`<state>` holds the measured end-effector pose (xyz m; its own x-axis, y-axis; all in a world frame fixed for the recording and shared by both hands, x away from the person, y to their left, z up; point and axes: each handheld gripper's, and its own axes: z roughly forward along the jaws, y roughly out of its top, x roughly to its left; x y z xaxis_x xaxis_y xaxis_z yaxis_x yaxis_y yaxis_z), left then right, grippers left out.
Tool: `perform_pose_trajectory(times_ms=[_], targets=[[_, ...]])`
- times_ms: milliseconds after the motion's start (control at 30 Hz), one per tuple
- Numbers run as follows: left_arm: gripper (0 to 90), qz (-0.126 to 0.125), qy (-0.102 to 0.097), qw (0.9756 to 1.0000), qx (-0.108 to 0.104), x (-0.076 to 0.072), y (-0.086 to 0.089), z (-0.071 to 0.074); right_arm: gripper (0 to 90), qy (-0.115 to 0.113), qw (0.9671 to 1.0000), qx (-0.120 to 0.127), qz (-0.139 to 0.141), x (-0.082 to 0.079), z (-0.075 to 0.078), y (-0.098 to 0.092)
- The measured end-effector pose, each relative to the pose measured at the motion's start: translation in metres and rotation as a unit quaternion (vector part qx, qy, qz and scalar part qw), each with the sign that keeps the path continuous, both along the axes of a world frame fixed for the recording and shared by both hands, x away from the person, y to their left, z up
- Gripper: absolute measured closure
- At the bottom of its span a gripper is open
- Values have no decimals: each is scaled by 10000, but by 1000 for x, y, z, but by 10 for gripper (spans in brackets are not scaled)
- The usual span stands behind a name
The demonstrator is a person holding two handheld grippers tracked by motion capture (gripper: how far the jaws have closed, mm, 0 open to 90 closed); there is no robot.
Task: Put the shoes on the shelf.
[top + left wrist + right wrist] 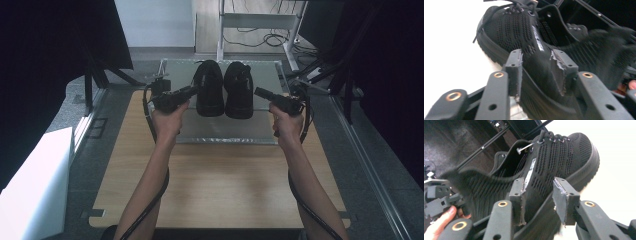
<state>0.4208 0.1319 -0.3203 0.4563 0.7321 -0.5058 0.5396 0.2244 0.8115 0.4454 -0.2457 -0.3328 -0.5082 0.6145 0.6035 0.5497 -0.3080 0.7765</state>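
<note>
Two black knit lace-up shoes stand side by side on a shiny metal tray (225,132) at the far end of the table. My left gripper (192,91) comes in from the left, right at the side of the left shoe (210,92). In the left gripper view its jaws (537,70) stand apart with that shoe's side wall (519,30) just beyond the pads. My right gripper (258,92) mirrors it against the right shoe (238,92). Its jaws (539,195) are apart too, framing that shoe's side (564,155). Neither pair of pads presses on anything.
The tray rests on a wooden table (215,185). A white box (30,185) stands on the floor at the left. Beyond the tray are a metal frame (255,20) and loose cables (270,40). Dark stands flank both sides.
</note>
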Motion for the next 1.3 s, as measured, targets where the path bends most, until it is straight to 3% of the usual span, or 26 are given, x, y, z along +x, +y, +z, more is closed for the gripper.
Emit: perform_pose_trajectory(times_ms=[133,233,267,300,567,733,800,1300], targets=[[707,-142,-93,9999,3,-14,0,-3,719,-67,9999,-54,85,-13,-3,-1],[801,-360,-239,9990,98,-34,-2,-9,810,-197,9996,-131,181,-33,-6,0],[819,-360,-239,9990,98,-34,-2,-9,810,-197,9996,-131,181,-33,-6,0],[833,-406,-270,9987,147,-39,-3,-10,850,-309,9990,-150,287,-43,-9,1],[861,-720,-339,9966,229,-61,-16,-31,897,-378,9967,-302,658,-66,-22,13],[861,-797,-282,9961,253,-61,-23,-41,898,-288,9961,-316,777,-67,-32,22],[859,-721,-229,9967,280,-56,-26,-45,899,-251,9964,-285,763,-63,-37,26],[857,-524,7,9980,351,-28,-29,-45,900,-204,9985,-130,499,-40,-44,34]])
